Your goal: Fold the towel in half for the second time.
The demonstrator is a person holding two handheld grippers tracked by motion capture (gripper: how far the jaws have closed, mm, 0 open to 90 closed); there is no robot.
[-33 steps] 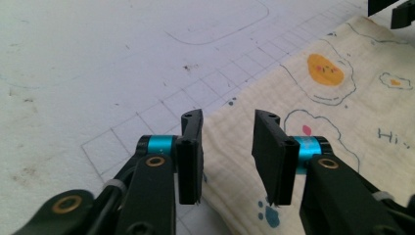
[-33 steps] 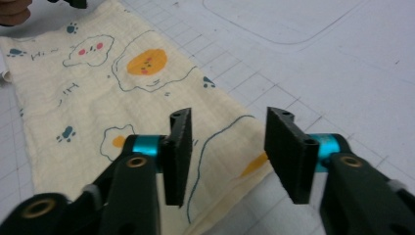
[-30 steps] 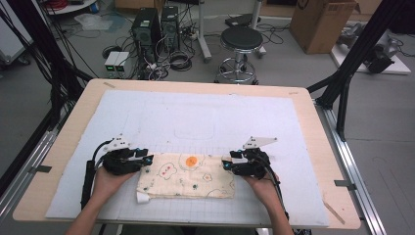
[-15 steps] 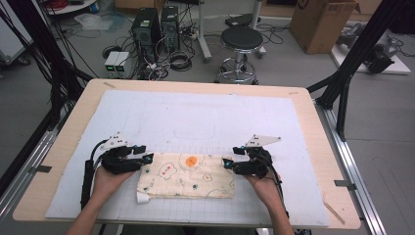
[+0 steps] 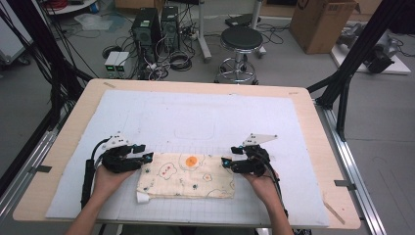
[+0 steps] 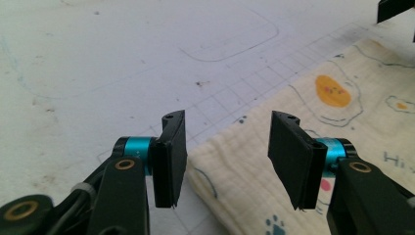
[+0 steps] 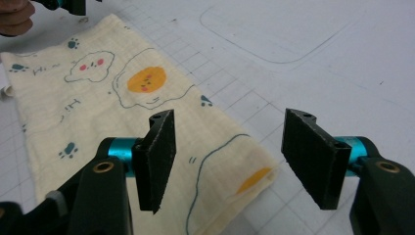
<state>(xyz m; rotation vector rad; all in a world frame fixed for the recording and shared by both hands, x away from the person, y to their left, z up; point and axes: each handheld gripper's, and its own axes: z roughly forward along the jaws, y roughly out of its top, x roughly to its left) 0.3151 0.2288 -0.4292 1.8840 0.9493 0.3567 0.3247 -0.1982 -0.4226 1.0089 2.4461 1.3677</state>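
A cream cloth (image 5: 186,176) printed with fried eggs and paw marks lies flat near the table's front edge. My left gripper (image 5: 146,157) sits at the cloth's left end. Its jaws have just been opening and stand apart (image 6: 227,161) over the cloth's corner (image 6: 230,171), with the pads clear of it. My right gripper (image 5: 226,161) sits at the right end. Its jaws have just been closing a little, and they still stand wide (image 7: 230,156). The cloth's corner (image 7: 244,181) lies on the mat between them, untouched.
A white gridded mat (image 5: 205,112) covers the wooden table (image 5: 313,98); a rounded rectangle (image 5: 195,129) is drawn on it behind the cloth. A small white tag (image 5: 142,197) sticks out at the cloth's front left corner. A stool (image 5: 240,41) and computers (image 5: 156,24) stand on the floor beyond.
Both hands stay at the two ends of the cloth, and the cloth lies as it did.
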